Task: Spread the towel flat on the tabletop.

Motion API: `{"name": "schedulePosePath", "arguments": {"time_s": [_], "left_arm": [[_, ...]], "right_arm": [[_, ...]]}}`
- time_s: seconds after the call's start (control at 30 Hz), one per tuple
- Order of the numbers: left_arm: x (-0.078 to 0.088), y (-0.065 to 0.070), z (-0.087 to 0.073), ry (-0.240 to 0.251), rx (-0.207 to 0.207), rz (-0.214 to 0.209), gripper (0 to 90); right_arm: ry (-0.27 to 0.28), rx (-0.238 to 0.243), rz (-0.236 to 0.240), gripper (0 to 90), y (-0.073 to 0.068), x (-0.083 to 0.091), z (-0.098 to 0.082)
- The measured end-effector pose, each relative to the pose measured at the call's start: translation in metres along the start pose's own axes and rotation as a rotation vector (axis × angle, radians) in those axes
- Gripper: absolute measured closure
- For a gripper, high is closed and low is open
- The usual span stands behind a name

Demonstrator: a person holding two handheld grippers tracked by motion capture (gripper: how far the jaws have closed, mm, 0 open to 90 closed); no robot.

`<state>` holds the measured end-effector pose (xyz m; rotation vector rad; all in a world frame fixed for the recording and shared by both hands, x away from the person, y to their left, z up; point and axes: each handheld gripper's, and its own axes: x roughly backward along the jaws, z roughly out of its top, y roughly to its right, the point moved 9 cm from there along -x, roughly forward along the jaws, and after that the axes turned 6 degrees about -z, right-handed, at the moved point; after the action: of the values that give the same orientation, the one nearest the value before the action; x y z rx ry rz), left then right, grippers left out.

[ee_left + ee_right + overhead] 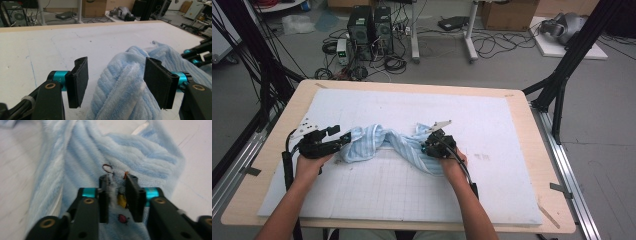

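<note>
high view looks down from above; both gripper views sit close, sharing the towel (pixel 377 142)

Fluffy terry-cloth towel (pixel 377 142) (ribbed, matt) on matt foam mat (pixel 492 125).

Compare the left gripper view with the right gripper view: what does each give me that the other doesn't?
Left gripper view: the left claw has its jaws wide open astride a bunched end of the towel, with the white mat and a cardboard box beyond. Right gripper view: the right claw has narrow jaws with a towel tuft between them, though a pinch is unclear, beside yellow and red stitching. Shared: the light blue striped towel.
</note>
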<state>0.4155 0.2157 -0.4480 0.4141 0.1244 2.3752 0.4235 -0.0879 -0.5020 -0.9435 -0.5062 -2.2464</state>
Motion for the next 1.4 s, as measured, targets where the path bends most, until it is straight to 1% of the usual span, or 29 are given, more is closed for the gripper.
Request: {"name": "schedulePosePath", "arguments": {"time_s": [0.07, 0.1, 0.13, 0.23, 0.27, 0.4, 0.43, 0.47, 0.5, 0.53, 0.57, 0.6, 0.7, 0.73, 0.77, 0.8, 0.87, 0.9, 0.93, 0.97, 1.0, 1.07, 1.1, 1.13, 1.23, 1.3, 1.33, 1.37, 1.4], "left_arm": [[0.001, 0.000, 0.002, 0.011, 0.000, 0.009, 37.0], [0.002, 0.000, 0.002, 0.013, 0.001, 0.012, 37.0], [0.002, 0.000, 0.002, 0.012, 0.002, 0.014, 37.0], [0.002, 0.000, 0.000, 0.002, 0.007, 0.012, 37.0], [0.002, 0.000, 0.000, -0.001, 0.004, 0.013, 37.0], [0.002, 0.000, 0.000, 0.004, 0.005, 0.014, 37.5], [0.002, -0.001, 0.001, 0.006, 0.008, 0.017, 37.5], [0.002, -0.001, 0.001, 0.007, 0.010, 0.015, 37.5], [0.002, -0.001, 0.001, 0.007, 0.009, 0.015, 37.5], [0.002, 0.000, 0.001, 0.006, 0.008, 0.012, 37.9], [0.001, 0.001, 0.001, 0.005, 0.003, 0.008, 37.9], [0.001, 0.001, 0.001, 0.004, -0.003, 0.007, 39.0], [-0.001, 0.002, -0.001, -0.004, 0.001, 0.001, 39.1], [-0.002, 0.002, -0.001, -0.005, 0.000, -0.001, 39.1], [-0.002, 0.003, 0.000, -0.003, 0.000, -0.002, 39.1], [-0.002, 0.003, -0.001, -0.004, 0.000, -0.002, 39.1], [-0.003, 0.002, -0.001, -0.007, 0.001, -0.002, 39.0], [-0.003, 0.002, -0.002, -0.009, 0.002, -0.003, 39.1], [-0.003, 0.003, -0.002, -0.011, 0.000, -0.004, 39.1], [-0.004, 0.003, -0.002, -0.009, -0.004, -0.005, 39.8], [-0.004, 0.003, -0.002, -0.009, -0.004, -0.005, 40.0], [-0.003, 0.004, -0.001, -0.010, -0.009, -0.008, 40.2], [-0.003, 0.004, -0.001, -0.009, -0.009, -0.007, 40.5], [-0.003, 0.004, -0.001, -0.009, -0.009, -0.008, 40.8], [-0.003, 0.005, -0.001, -0.008, -0.011, -0.011, 41.7], [-0.002, 0.006, -0.001, -0.007, -0.011, -0.022, 44.9], [-0.003, 0.009, 0.000, 0.001, -0.030, -0.047, 49.9], [-0.003, 0.009, 0.000, 0.001, -0.030, -0.047, 54.1], [-0.004, 0.011, 0.000, -0.001, -0.042, -0.050, 54.1]], "right_arm": [[0.006, 0.030, 0.015, 80.3, -0.004, 0.010, -0.007], [0.006, 0.030, 0.015, 82.2, -0.004, 0.010, -0.007], [0.017, 0.030, 0.038, 85.4, -0.009, 0.022, -0.017], [0.022, 0.041, 0.054, 85.3, -0.015, 0.034, -0.028], [0.026, 0.074, 0.055, 85.4, -0.019, 0.044, -0.039], [0.032, 0.059, 0.081, 84.6, -0.022, 0.059, -0.057], [0.032, 0.059, 0.081, 84.6, -0.022, 0.059, -0.057], [0.065, 0.045, 0.080, 77.1, -0.018, 0.063, -0.053], [0.065, 0.045, 0.080, 77.1, -0.018, 0.063, -0.053], [0.133, 0.009, 0.072, 68.0, -0.011, 0.066, -0.040], [0.133, 0.009, 0.072, 68.0, -0.011, 0.066, -0.040], [0.167, -0.007, 0.059, 64.4, -0.007, 0.067, -0.033], [0.204, -0.002, 0.027, 59.5, 0.001, 0.059, -0.013], [0.193, 0.026, 0.030, 53.7, 0.000, 0.046, -0.004], [0.193, 0.026, 0.030, 53.7, 0.000, 0.046, -0.004], [0.211, 0.021, 0.043, 46.5, -0.003, 0.034, 0.005], [0.218, 0.009, 0.065, 46.0, -0.004, 0.028, 0.009], [0.196, 0.031, 0.087, 46.1, -0.009, 0.014, 0.013], [0.196, 0.031, 0.087, 46.1, -0.009, 0.014, 0.013], [0.136, 0.074, 0.075, 49.9, -0.011, 0.001, 0.010], [0.110, 0.091, 0.072, 53.4, -0.010, -0.005, 0.006], [0.101, 0.073, 0.084, 57.0, -0.010, -0.006, 0.004], [0.087, 0.074, 0.062, 78.8, -0.006, -0.001, 0.003], [0.079, 0.080, 0.059, 83.6, -0.006, 0.002, 0.001], [0.056, 0.087, 0.029, 85.9, -0.002, 0.010, -0.003], [0.048, 0.070, -0.009, 85.9, 0.005, 0.021, -0.010], [0.026, 0.110, -0.125, 85.9, 0.018, 0.032, -0.020], [0.015, 0.119, -0.161, 85.8, 0.024, 0.036, -0.027], [0.015, 0.119, -0.161, 85.8, 0.024, 0.036, -0.027]]}}
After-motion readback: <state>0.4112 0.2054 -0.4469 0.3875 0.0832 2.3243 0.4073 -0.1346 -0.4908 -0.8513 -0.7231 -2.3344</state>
